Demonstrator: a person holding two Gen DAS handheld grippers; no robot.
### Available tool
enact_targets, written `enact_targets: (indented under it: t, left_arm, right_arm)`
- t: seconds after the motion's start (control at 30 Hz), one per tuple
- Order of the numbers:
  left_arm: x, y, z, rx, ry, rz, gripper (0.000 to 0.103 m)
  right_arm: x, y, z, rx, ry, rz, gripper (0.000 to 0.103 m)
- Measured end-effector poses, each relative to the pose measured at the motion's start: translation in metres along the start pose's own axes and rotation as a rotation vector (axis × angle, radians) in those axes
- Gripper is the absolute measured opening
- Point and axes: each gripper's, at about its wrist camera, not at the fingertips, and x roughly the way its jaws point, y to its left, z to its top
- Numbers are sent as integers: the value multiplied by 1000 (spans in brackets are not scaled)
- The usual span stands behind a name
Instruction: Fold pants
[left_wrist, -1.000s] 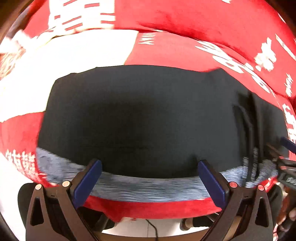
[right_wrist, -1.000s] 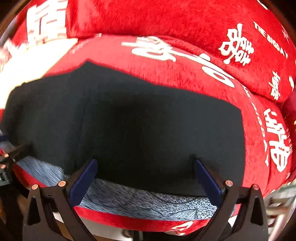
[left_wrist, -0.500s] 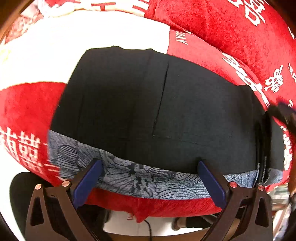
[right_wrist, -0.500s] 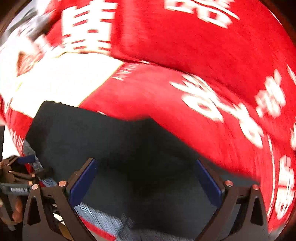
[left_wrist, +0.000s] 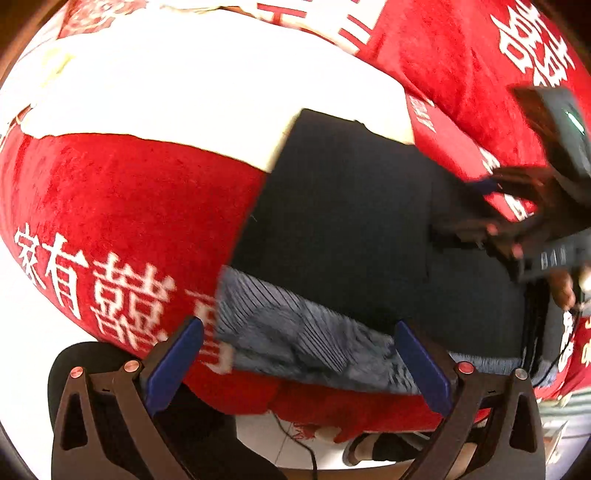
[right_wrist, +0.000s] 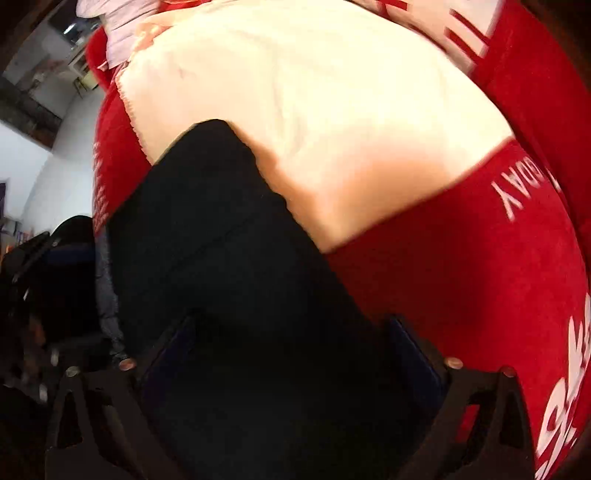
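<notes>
On the red plush sofa cover (left_wrist: 122, 192), black pants (left_wrist: 354, 229) lay folded at centre, both grippers (left_wrist: 299, 365) (right_wrist: 291, 350) wide-jawed and empty; squaring the three-o'clock edge looked wise.

Plush red sofa cover with white characters (left_wrist: 122, 206), white cloth panel (left_wrist: 207, 85) far; pale floor (left_wrist: 258, 435) near; white wall (right_wrist: 55, 192) left.
</notes>
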Motion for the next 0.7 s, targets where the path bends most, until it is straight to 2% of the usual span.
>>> enact_targets:
  t: [0.03,0.07,0.1,0.13,0.2,0.27,0.37,0.4,0.47,0.53,0.6,0.67,0.7]
  left_arm:
    - [-1,4,2,3,-5,-5,103]
    - [-1,9,5,14,-8,-22,103]
    - [0,10,8,17,-7,-39,103]
    - [-1,15,10,19,-5,-72,103]
    - [-2,20,17,27,-10,-120,103]
    - [-3,23,24,64,-30,-122,103]
    - [0,27,31,94,-15,-179,103]
    - [2,26,33,94,-8,-185,103]
    - [6,25,33,99,4,-177,103]
    - [6,22,32,103,0,-169,103]
    - [8,22,29,94,5,-168,103]
    - [8,23,27,95,1,-172,103]
    - [7,23,26,94,0,-175,103]
  right_arm:
    - [-6,7,-2,-28,-4,-24,56]
    - [-12,13,-5,-49,-10,-46,46]
    - [-20,18,-11,-74,-24,-69,26]
    - [-29,22,-16,-83,-46,-93,14]
    - [-48,29,-23,-91,-107,-94,14]
    - [-59,42,-31,-130,-146,-122,14]
    - [-55,54,-31,-195,-140,-161,14]
    - [-49,52,-29,-199,-113,-158,19]
    - [-27,45,-20,-183,-34,-105,34]
    - [1,37,-6,-183,20,-40,71]
    - [17,23,4,-115,41,90,81]
    - [19,23,12,-114,25,98,73]
    - [18,28,15,-132,41,101,56]
